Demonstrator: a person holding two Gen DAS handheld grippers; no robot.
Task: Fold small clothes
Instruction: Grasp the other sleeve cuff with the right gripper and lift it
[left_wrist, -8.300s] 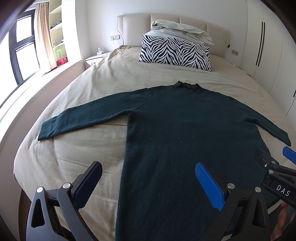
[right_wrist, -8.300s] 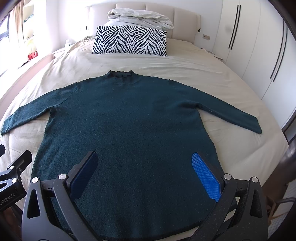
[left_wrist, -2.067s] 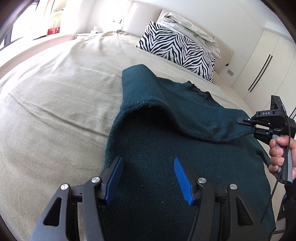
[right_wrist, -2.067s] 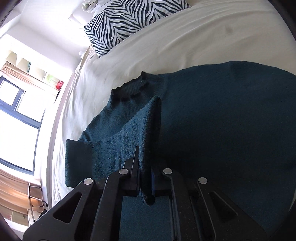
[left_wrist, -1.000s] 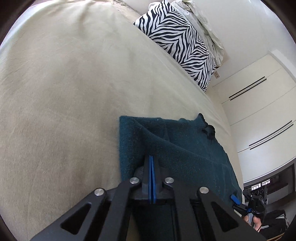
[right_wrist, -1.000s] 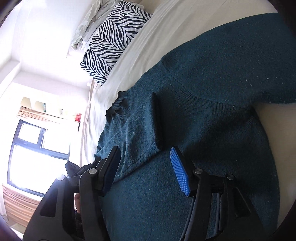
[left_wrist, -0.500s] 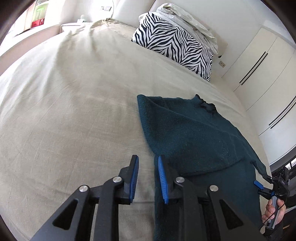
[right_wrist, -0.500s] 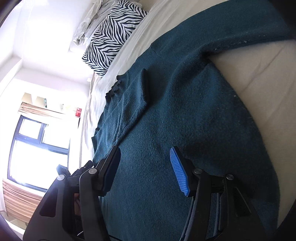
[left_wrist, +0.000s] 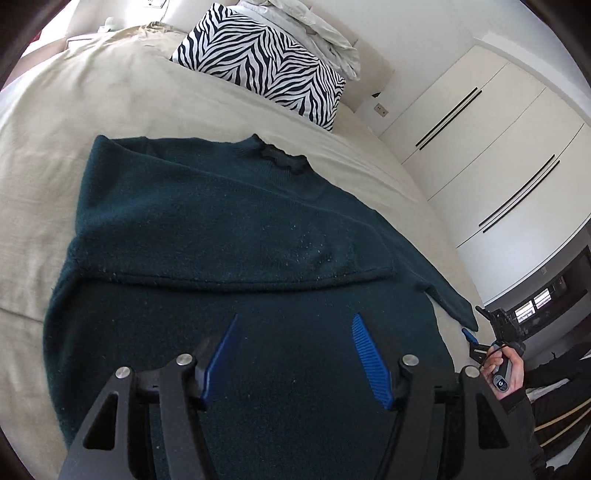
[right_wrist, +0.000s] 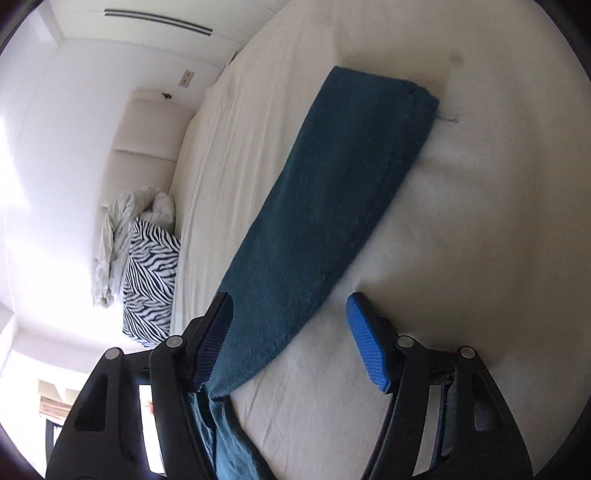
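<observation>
My left gripper (left_wrist: 295, 354) hovers with jaws spread wide over the lower body of the dark teal sweater (left_wrist: 229, 229), gripping nothing. The knit lies flat on the beige bed (left_wrist: 48, 122), one sleeve folded across its chest, collar toward the zebra pillow (left_wrist: 266, 62). My right gripper (right_wrist: 288, 339) is also wide apart, astride the other sleeve (right_wrist: 332, 206), which stretches long and straight away from me, cuff at the far end.

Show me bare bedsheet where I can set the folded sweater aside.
Bare beige sheet lies between the dark green knit sweater and the zebra-striped pillow, and along the sweater's left edge. More lies beyond its outstretched sleeve. The middle is covered.
</observation>
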